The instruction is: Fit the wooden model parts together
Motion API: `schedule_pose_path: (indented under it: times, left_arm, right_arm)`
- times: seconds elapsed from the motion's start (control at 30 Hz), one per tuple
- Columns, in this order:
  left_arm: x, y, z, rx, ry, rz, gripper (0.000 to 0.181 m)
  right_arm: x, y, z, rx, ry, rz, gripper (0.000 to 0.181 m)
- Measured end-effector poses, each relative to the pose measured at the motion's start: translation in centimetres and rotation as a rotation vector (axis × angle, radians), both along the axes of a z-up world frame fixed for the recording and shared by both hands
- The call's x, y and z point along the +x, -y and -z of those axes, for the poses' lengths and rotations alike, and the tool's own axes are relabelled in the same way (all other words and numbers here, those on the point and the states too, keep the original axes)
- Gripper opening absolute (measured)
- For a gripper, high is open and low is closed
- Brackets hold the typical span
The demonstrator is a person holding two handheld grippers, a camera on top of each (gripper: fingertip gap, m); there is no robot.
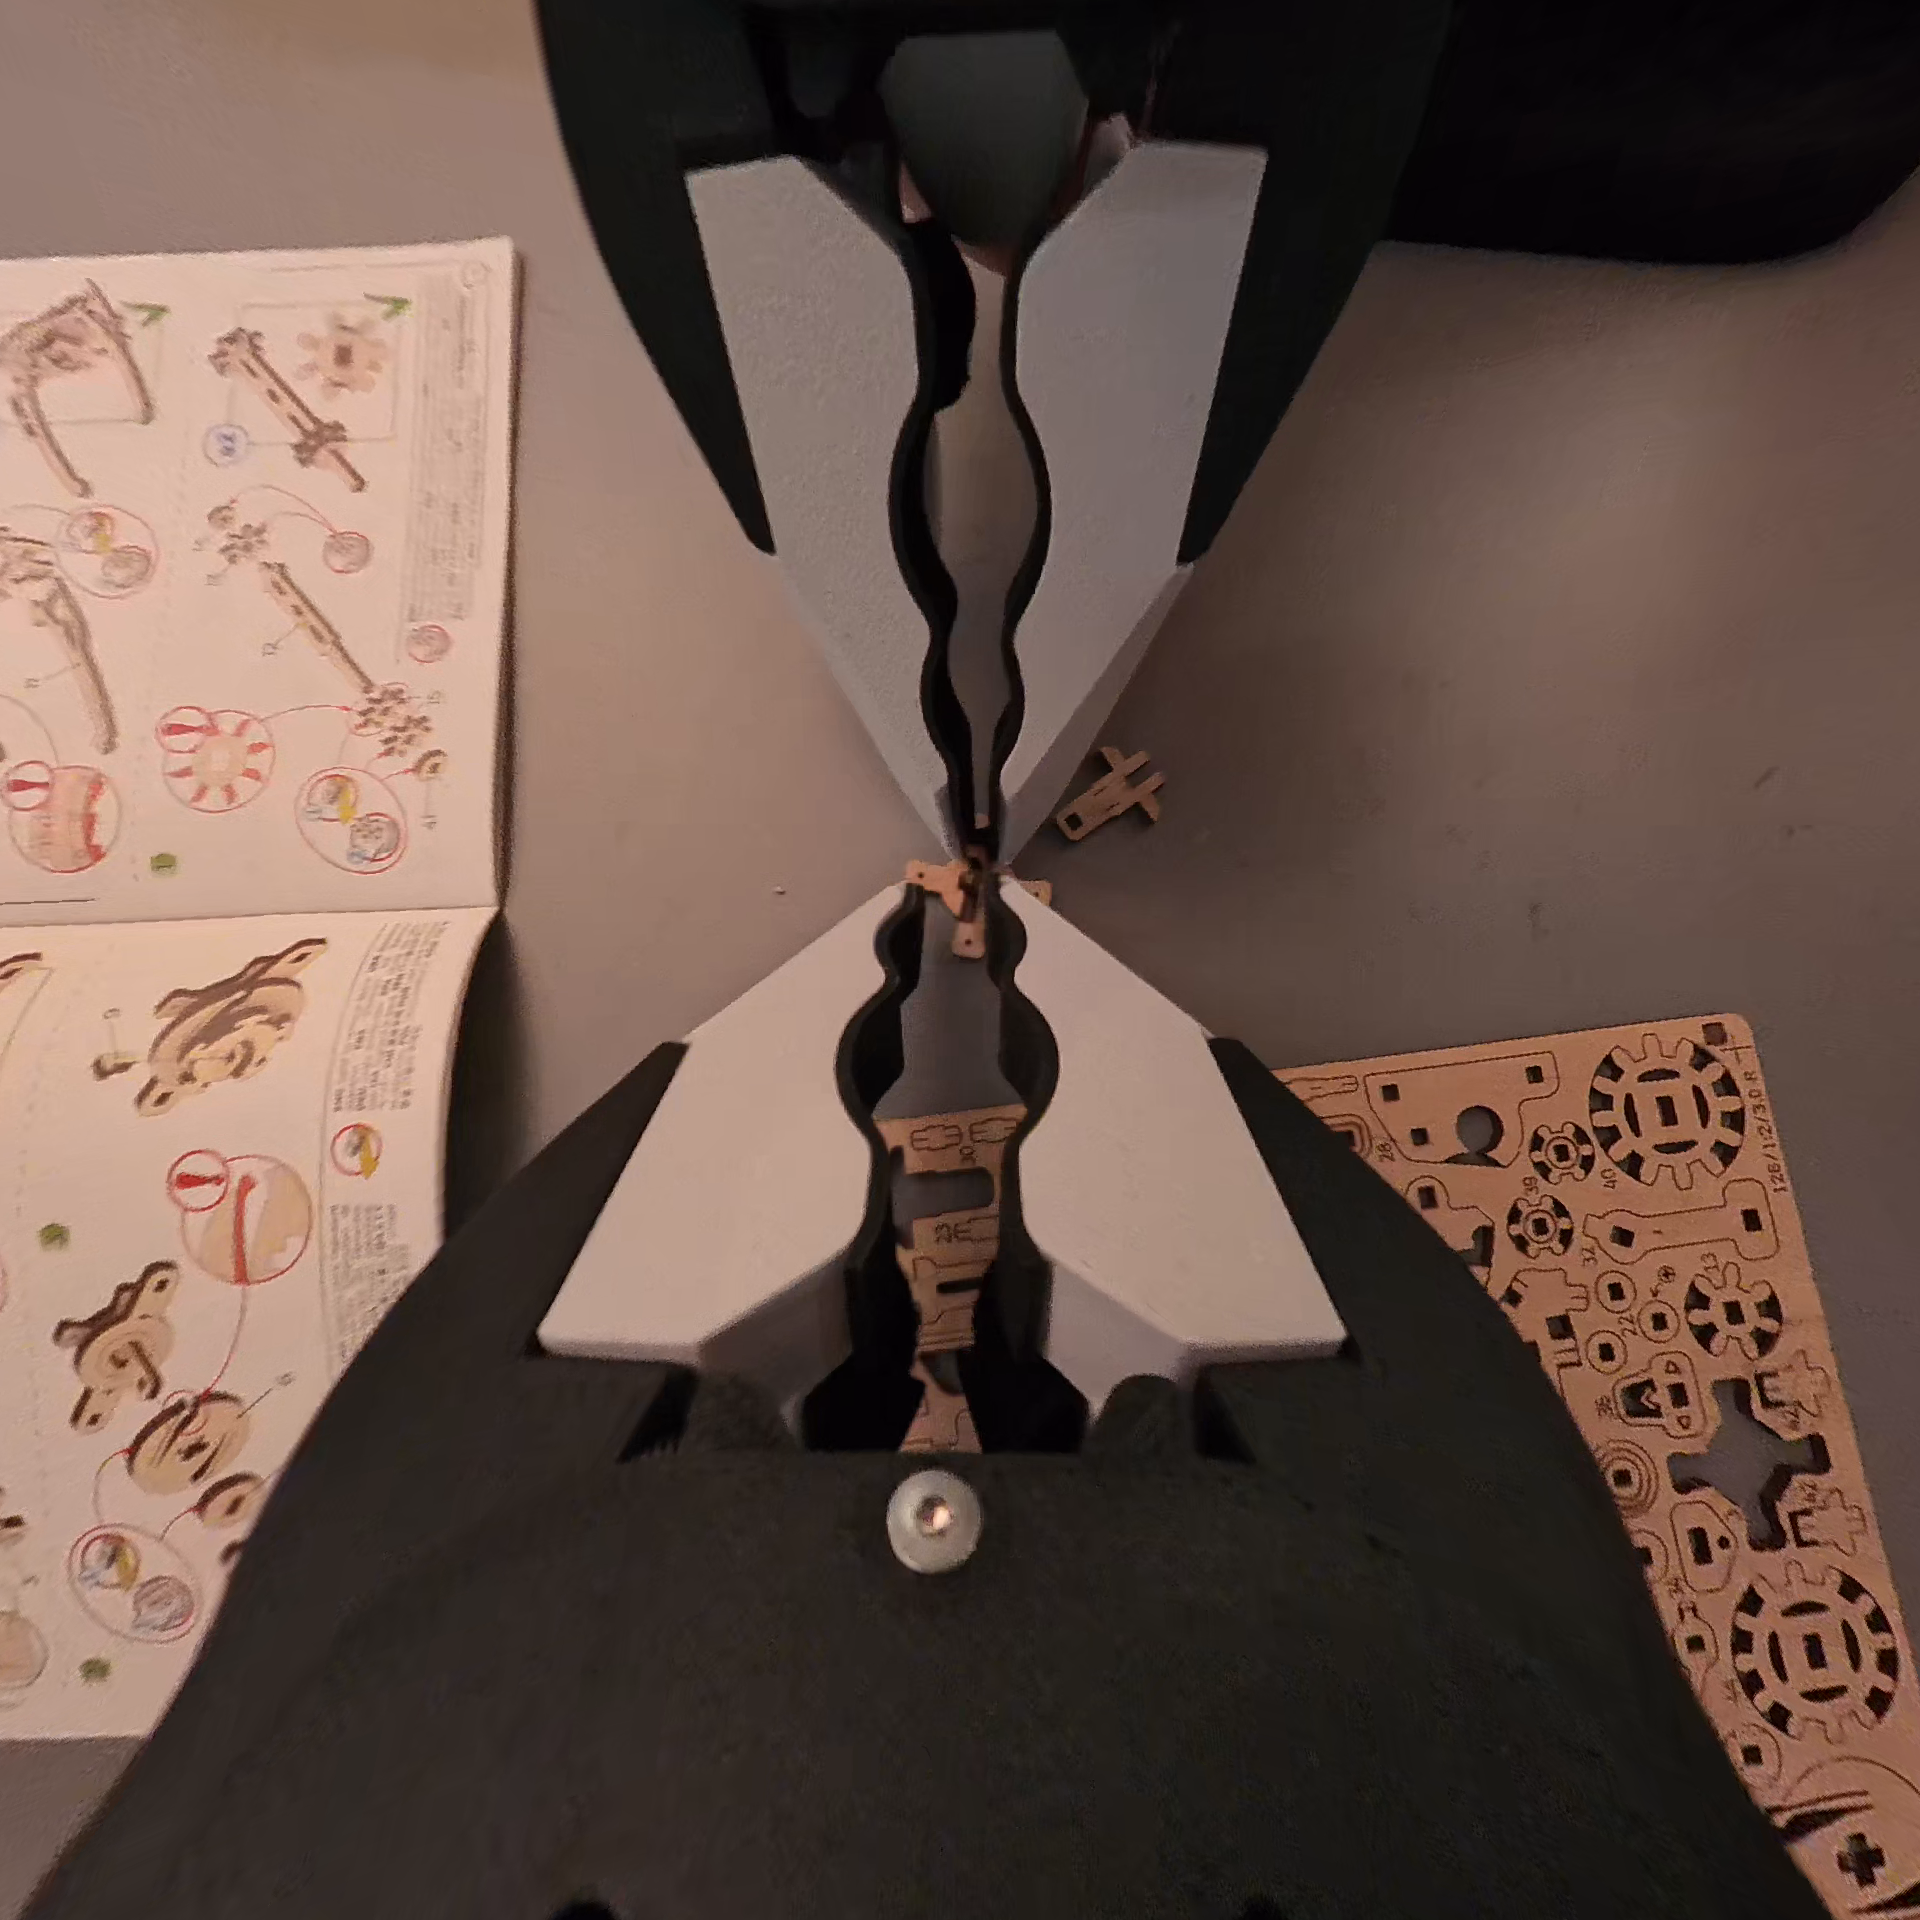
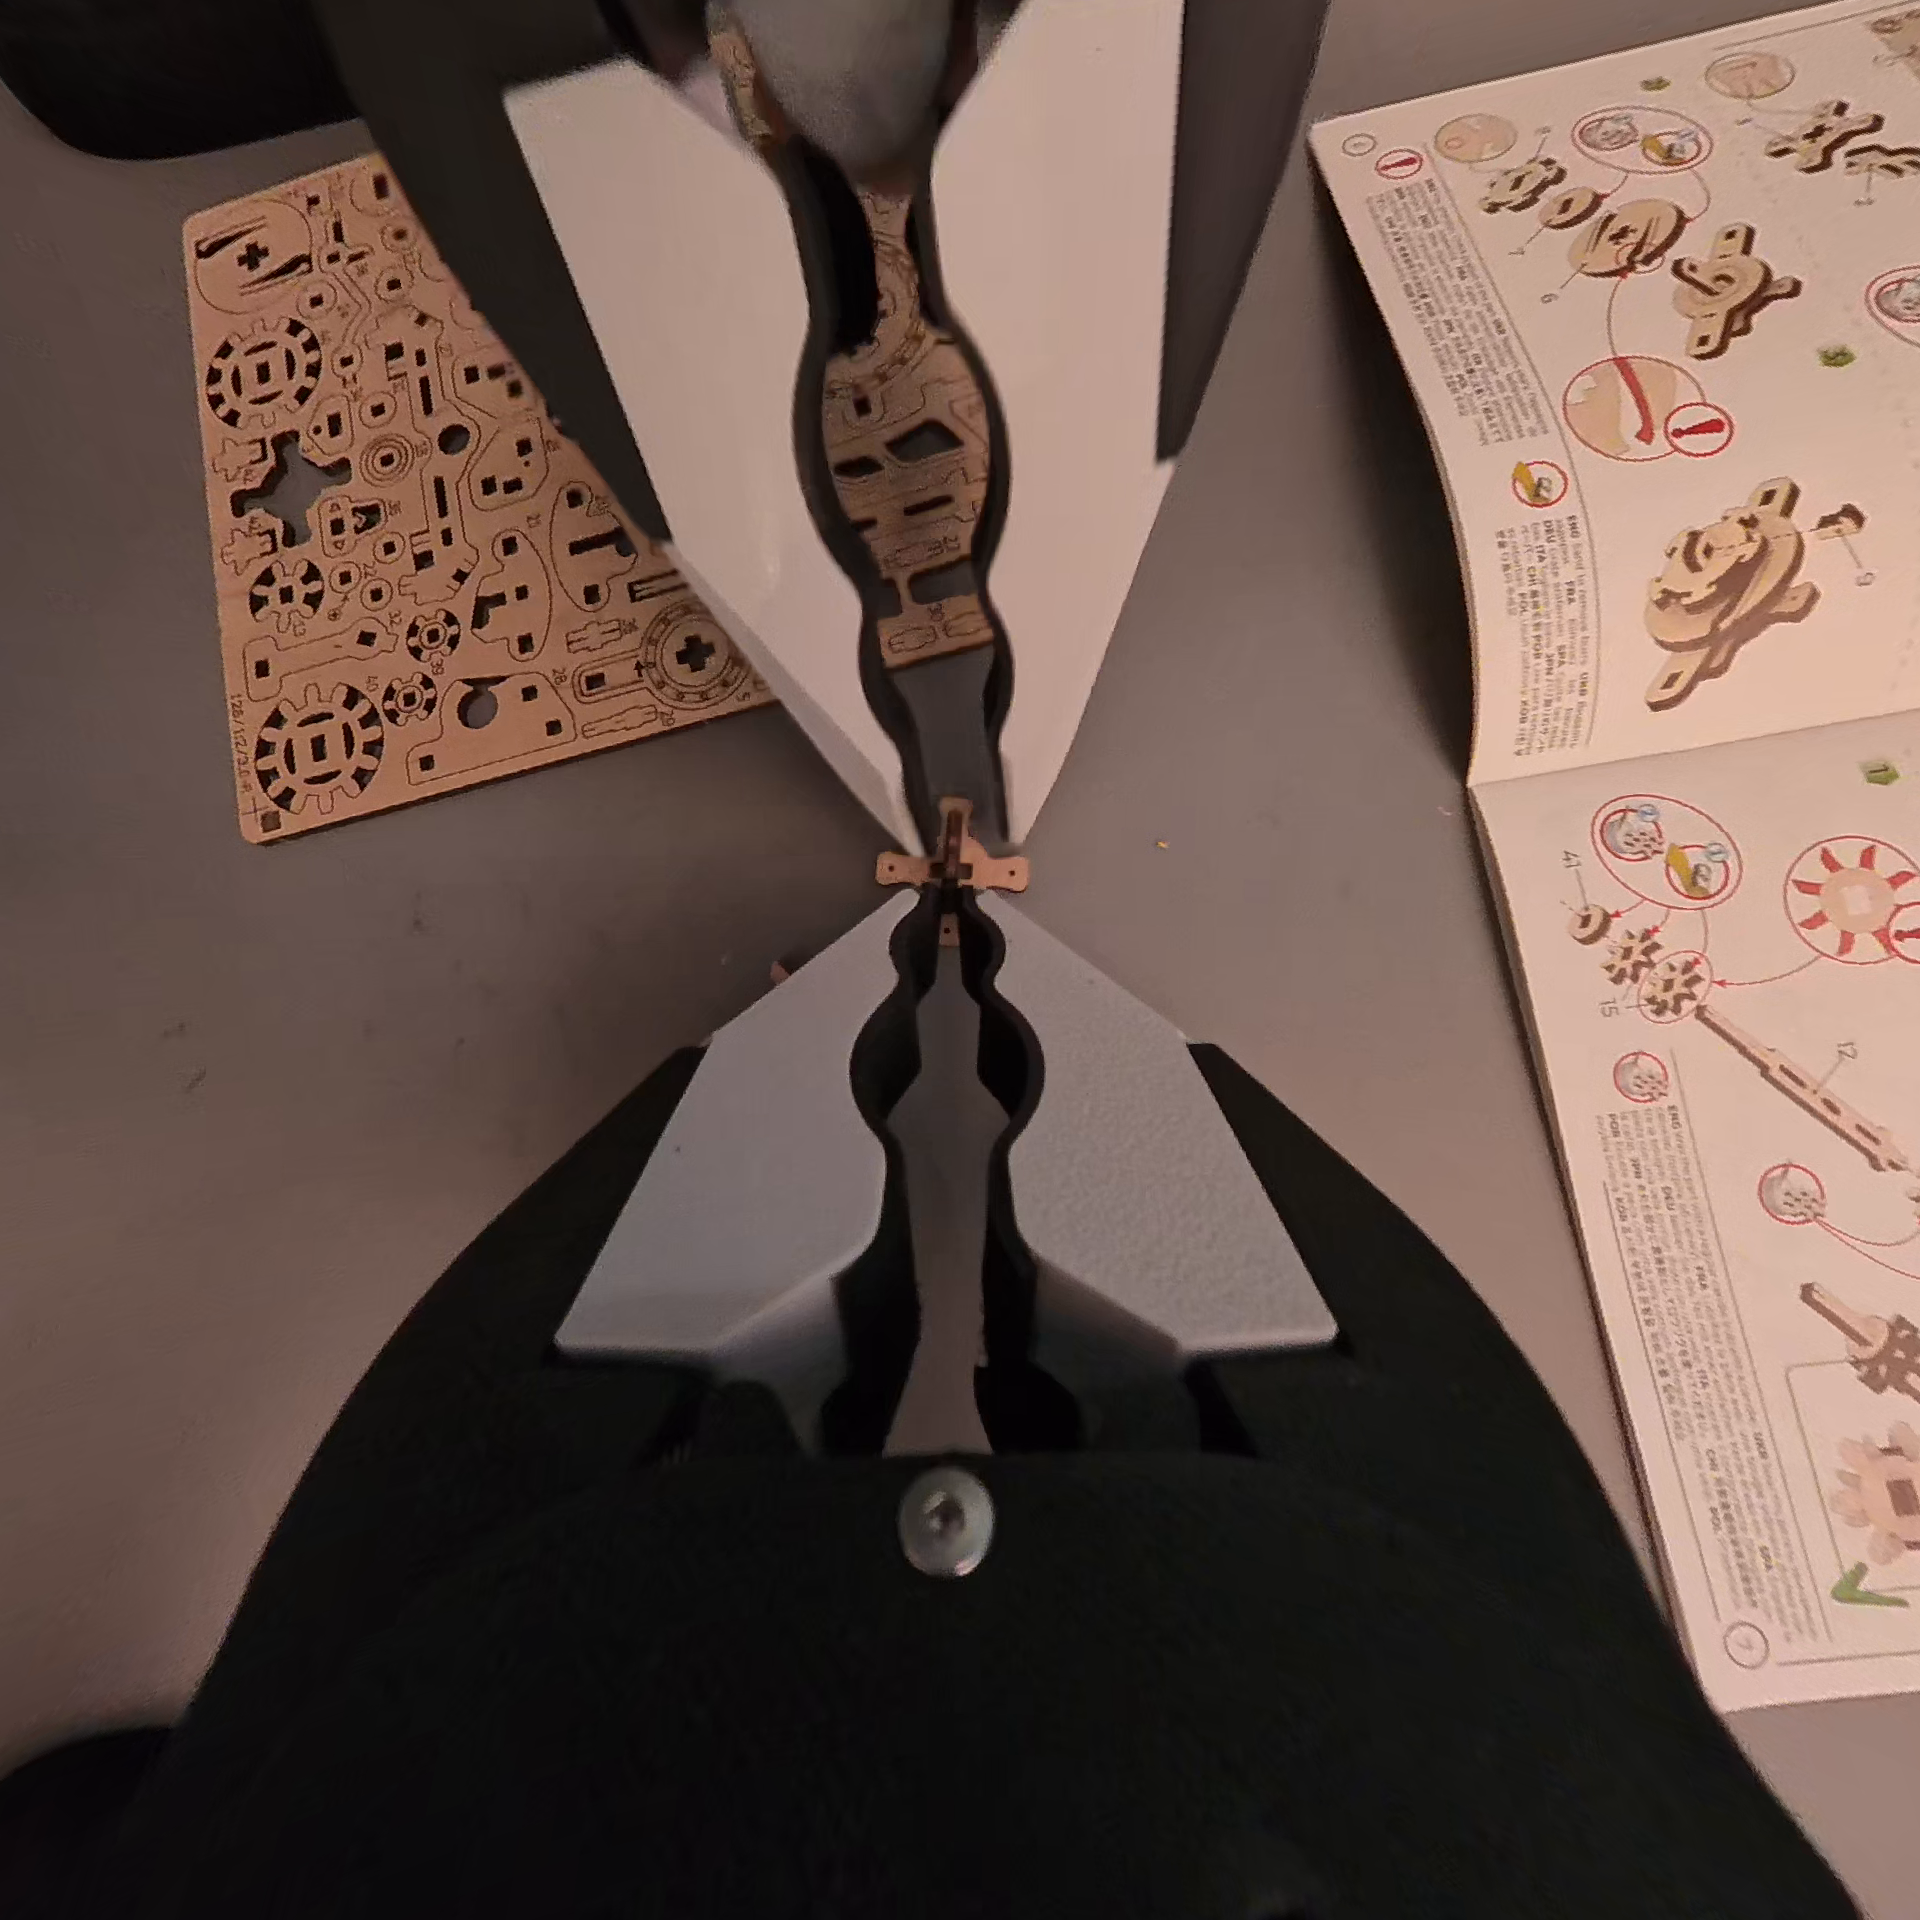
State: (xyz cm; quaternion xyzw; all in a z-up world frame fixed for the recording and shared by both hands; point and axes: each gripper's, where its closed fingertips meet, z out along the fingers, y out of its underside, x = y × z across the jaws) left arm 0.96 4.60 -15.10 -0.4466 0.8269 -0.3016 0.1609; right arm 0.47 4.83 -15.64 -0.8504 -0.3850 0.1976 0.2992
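My two grippers meet tip to tip over the grey table. In the left wrist view my left gripper [image 1: 961, 906] is shut on a narrow wooden strip [image 1: 969, 928]. A small winged wooden cross piece [image 1: 932, 876] sits across that strip at the tips. My right gripper [image 1: 977, 828] comes in from the top, shut at the joint. In the right wrist view my right gripper [image 2: 948, 906] is shut on the cross piece [image 2: 951, 871], with the left gripper [image 2: 956, 821] opposite. The two parts touch where they cross; how deep they are seated is hidden by the fingers.
One loose wooden part [image 1: 1112, 795] lies on the table just right of the tips. A laser-cut wooden sheet [image 1: 1662, 1351] [image 2: 416, 520] lies flat nearby. An open instruction booklet [image 1: 239, 727] [image 2: 1662, 727] lies on the other side. A dark object [image 1: 1662, 104] stands at the table's far edge. The tips of both grippers are at nearly the same place.
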Motion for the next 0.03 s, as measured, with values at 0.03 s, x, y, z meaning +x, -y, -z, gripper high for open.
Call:
schedule_pose_path:
  times: [0.03]
  left_arm:
    - [-0.04, -0.18, -0.47, -0.012, 0.013, -0.002, 0.009]
  right_arm:
    - [0.01, 0.01, 0.01, -0.001, -0.001, 0.001, 0.002]
